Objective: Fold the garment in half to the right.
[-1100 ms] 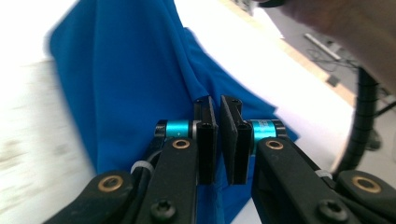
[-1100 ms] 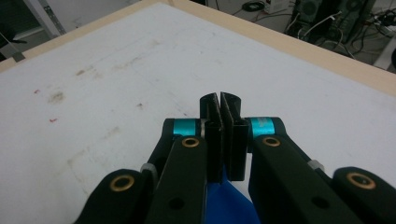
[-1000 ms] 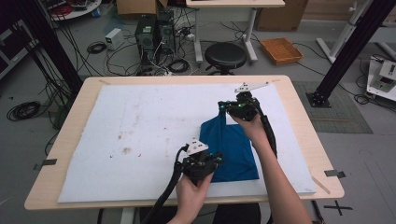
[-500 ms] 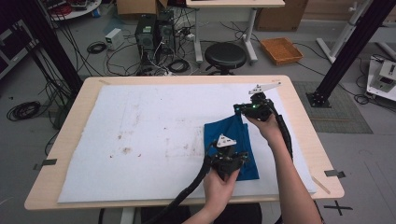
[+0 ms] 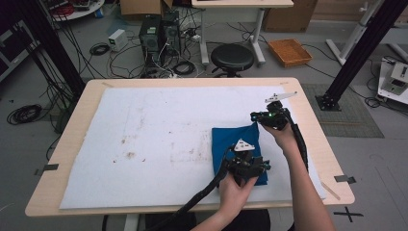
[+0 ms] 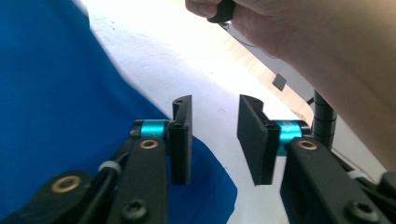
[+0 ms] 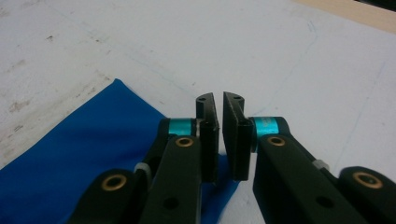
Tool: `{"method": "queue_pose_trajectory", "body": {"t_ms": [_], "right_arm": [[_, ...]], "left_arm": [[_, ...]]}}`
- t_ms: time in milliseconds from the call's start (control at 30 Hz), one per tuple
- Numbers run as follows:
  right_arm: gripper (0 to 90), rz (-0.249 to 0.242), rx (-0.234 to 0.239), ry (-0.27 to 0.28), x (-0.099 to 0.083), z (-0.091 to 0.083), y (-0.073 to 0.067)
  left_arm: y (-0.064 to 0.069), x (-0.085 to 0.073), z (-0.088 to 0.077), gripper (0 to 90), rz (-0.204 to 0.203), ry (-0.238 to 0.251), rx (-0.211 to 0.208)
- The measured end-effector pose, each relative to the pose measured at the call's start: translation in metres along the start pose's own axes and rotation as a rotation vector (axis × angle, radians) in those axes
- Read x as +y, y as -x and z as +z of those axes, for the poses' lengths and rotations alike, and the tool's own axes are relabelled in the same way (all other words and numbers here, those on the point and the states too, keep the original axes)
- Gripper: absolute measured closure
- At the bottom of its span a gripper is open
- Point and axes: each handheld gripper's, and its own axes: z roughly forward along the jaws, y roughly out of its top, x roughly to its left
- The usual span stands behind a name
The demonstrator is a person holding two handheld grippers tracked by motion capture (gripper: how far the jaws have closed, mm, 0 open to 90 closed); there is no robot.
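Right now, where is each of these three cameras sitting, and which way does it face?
High view: above the table's near side, looking down; forearms, both grippers.
Left gripper view: rides the left gripper, fingers apart beside the blue cloth; the other forearm passes above.
Right gripper view: rides the right gripper, nearly closed.
All share the cloth.

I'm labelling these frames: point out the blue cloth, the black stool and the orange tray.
blue cloth (image 5: 230, 142), high view, bare upper left part.
black stool (image 5: 232, 57), high view, seat top.
orange tray (image 5: 290, 52), high view, inner floor.
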Motion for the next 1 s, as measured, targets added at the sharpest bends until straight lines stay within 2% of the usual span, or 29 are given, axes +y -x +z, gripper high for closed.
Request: {"method": "queue_pose_trajectory", "body": {"t_ms": [167, 233, 333, 400, 500, 567, 633, 800, 900, 933, 1000], "right_arm": [[71.6, 0.057, -0.045, 0.019, -0.013, -0.009, 0.006], [68.9, 0.077, -0.073, 0.037, -0.019, -0.014, 0.007], [64.5, 0.103, -0.086, 0.06, -0.029, -0.024, 0.002], [61.1, 0.13, -0.079, 0.072, -0.039, -0.03, -0.005], [58.4, 0.152, -0.082, 0.092, -0.058, -0.041, -0.024], [58.5, 0.155, -0.081, 0.112, -0.074, -0.05, -0.04], [60.1, 0.16, -0.079, 0.108, -0.091, -0.056, -0.054], [63.6, 0.236, -0.022, 0.09, -0.127, -0.065, -0.075], [65.3, 0.259, -0.025, 0.076, -0.138, -0.07, -0.084], [67.3, 0.267, -0.023, 0.063, -0.141, -0.07, -0.086], [78.3, 0.252, -0.033, 0.042, -0.146, -0.069, -0.087]], "left_arm": [[-0.001, 0.005, -0.021, 60.7, 0.063, 0.038, 0.027], [-0.004, 0.009, -0.034, 57.2, 0.085, 0.06, 0.041], [-0.011, 0.015, -0.055, 54.4, 0.117, 0.094, 0.062], [-0.019, 0.018, -0.071, 51.5, 0.135, 0.109, 0.084], [-0.034, 0.018, -0.096, 49.5, 0.146, 0.136, 0.125], [-0.046, 0.017, -0.114, 49.1, 0.163, 0.146, 0.168], [-0.057, 0.014, -0.13, 49.0, 0.174, 0.151, 0.213], [-0.083, 0.006, -0.169, 49.0, 0.15, 0.163, 0.276], [-0.094, -0.001, -0.188, 48.2, 0.13, 0.177, 0.296], [-0.097, -0.003, -0.193, 48.2, 0.124, 0.181, 0.301], [-0.103, -0.006, -0.201, 48.1, 0.109, 0.189, 0.307]]}}
